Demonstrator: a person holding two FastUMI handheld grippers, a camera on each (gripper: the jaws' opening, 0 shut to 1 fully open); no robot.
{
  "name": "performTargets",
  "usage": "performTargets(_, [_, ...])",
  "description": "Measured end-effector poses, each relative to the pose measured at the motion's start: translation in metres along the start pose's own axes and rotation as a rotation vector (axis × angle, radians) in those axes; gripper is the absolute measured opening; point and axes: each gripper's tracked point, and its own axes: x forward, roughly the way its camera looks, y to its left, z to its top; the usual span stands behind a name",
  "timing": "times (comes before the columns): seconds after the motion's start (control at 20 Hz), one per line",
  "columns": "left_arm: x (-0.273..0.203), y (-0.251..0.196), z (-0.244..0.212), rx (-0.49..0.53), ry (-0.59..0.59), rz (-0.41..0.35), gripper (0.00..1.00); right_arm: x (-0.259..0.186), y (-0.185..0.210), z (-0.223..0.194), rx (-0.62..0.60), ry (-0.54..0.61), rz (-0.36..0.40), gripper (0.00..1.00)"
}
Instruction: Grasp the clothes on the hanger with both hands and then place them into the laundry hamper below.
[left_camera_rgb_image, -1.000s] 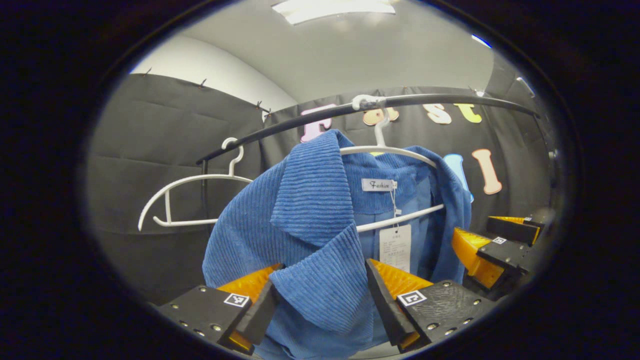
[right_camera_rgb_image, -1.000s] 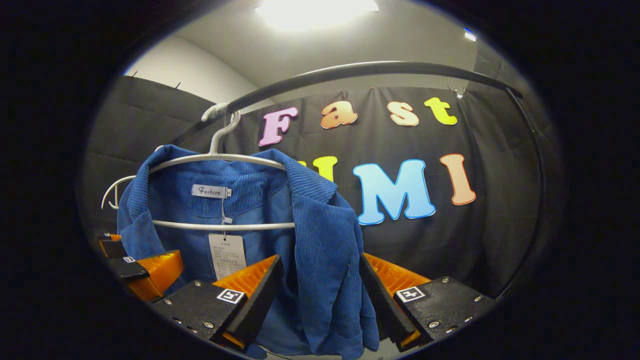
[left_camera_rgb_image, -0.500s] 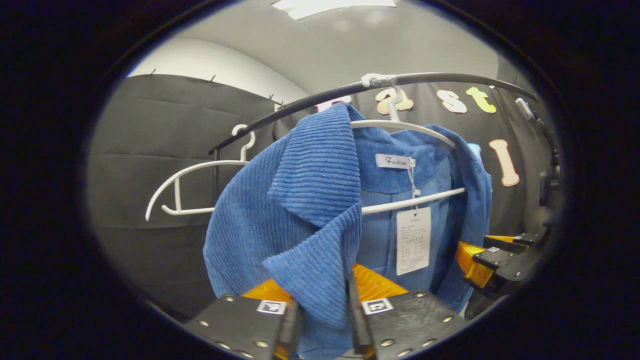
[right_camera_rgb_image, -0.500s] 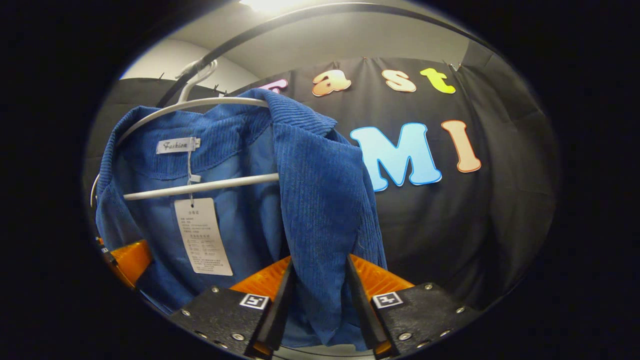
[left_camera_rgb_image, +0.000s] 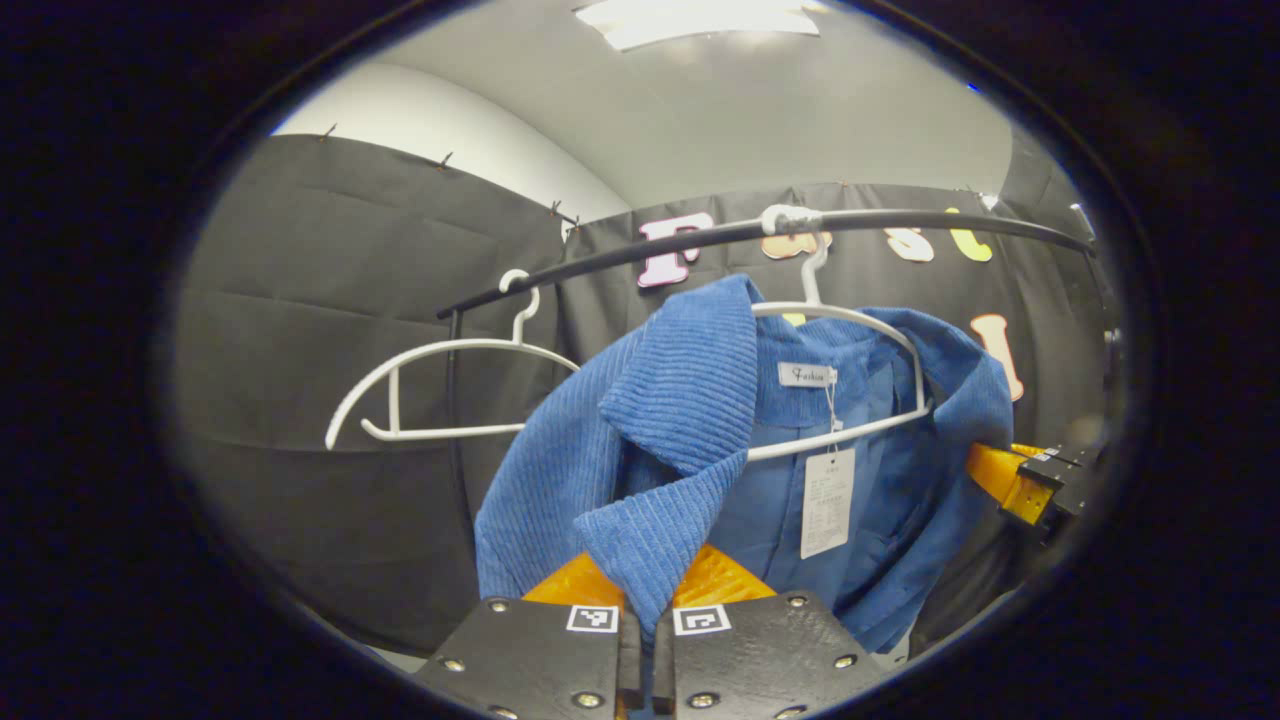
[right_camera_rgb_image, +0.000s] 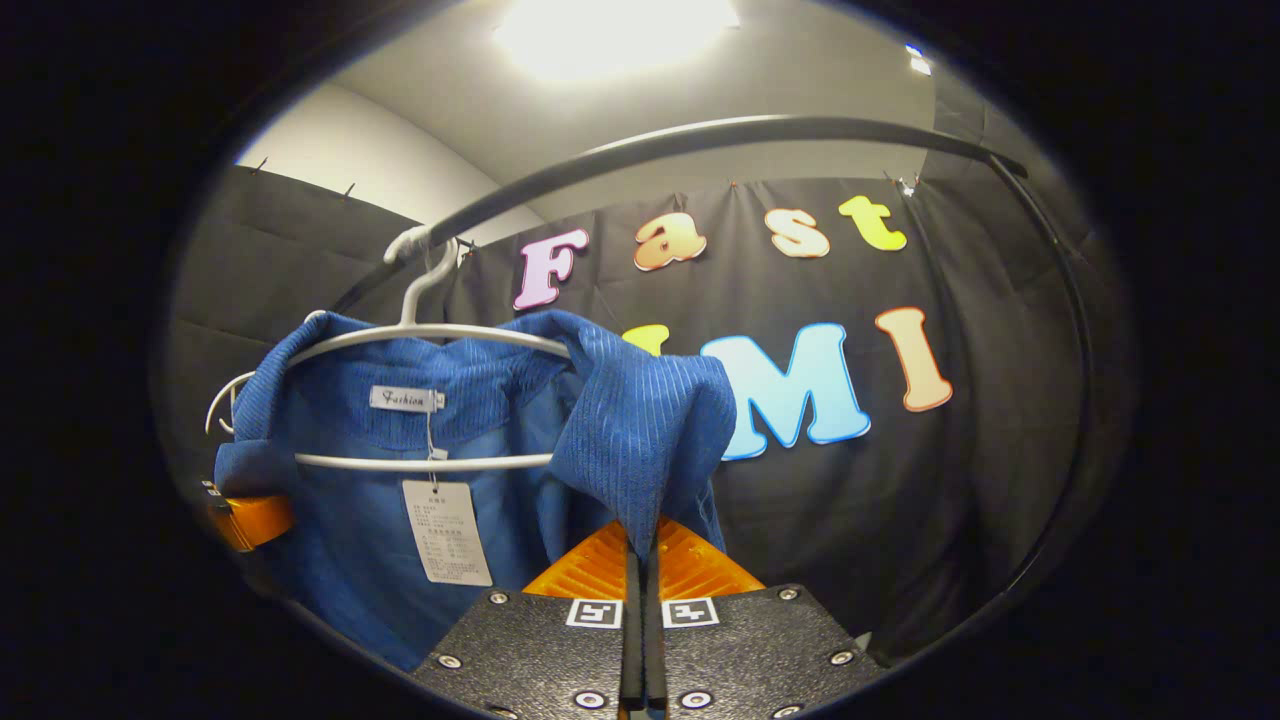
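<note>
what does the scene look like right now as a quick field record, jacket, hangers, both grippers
garment: blue corduroy jacket, draped on white hanger
rail: black rail, carrying that hanger
spare hanger: empty white hanger, same rail
left gripper: jaws clamped on jacket front edge
right gripper: jaws clamped on other front edge
tag: paper tag hanging inside

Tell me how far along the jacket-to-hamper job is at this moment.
Done: both grasps look made. The left gripper pinches one lapel of the blue jacket, and the right gripper pinches the other front edge. In hand: the jacket hangs on the white hanger on the rail. Left: pulling it off and lowering it into the hamper.
</note>
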Motion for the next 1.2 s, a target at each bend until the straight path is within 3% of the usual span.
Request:
performTargets(0.1, [-0.014, 0.005, 0.020, 0.011, -0.038, -0.006, 0.10, -0.009, -0.001, 0.026, -0.028, -0.061, -0.003, 0.00])
performTargets(0.15, [-0.021, 0.011, 0.028, 0.015, -0.048, -0.007, 0.05, -0.013, -0.001, 0.038, -0.038, -0.088, -0.003, 0.00])
performTargets(0.3, [-0.035, 0.021, 0.050, 0.014, -0.072, -0.010, 0.09, -0.014, -0.006, 0.065, -0.071, -0.155, -0.008, 0.00])
performTargets(0.55, [-0.043, 0.058, 0.086, 0.054, -0.123, 0.039, 0.09, -0.013, -0.022, 0.103, -0.142, -0.246, -0.042, 0.00])
performTargets(0.6, [-0.040, 0.065, 0.094, 0.063, -0.135, 0.049, 0.05, -0.010, -0.026, 0.107, -0.154, -0.258, -0.048, 0.02])
performTargets(0.65, [-0.037, 0.070, 0.098, 0.073, -0.142, 0.054, 0.09, -0.006, -0.029, 0.109, -0.165, -0.265, -0.054, 0.00])
performTargets(1.2, [0.017, 0.116, 0.127, 0.092, -0.163, 0.074, 0.09, 0.036, -0.085, 0.104, -0.167, -0.294, -0.148, 0.00])
